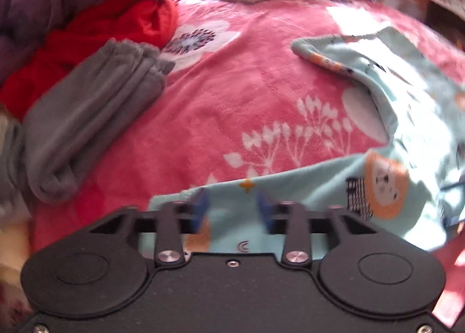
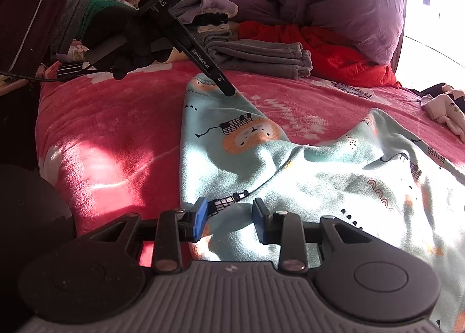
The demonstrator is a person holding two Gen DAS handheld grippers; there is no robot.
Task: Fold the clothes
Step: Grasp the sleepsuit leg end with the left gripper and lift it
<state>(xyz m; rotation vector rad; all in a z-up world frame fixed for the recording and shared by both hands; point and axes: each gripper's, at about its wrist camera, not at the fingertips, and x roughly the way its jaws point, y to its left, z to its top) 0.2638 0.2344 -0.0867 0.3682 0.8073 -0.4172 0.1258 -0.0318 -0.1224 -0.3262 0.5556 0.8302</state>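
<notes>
Mint printed garment (image 2: pixel 290 164) spread on pink bed blanket (image 2: pixel 110 135). Left tongs (image 1: pixel 232 210) part-open over hem, nothing pinched. Right tongs (image 2: pixel 229 219) part-open, fabric between, unclamped. Fold step pending; grip needed.

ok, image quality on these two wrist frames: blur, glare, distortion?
Left wrist view: motion blur throughout; the grey folded pants smear at the edges, the window area at top blows out white. Right wrist view: sharp; hard sun patches glare on the mint printed garment, deep shadow at left. Both: strong fisheye bending of the pink blanket.
</notes>
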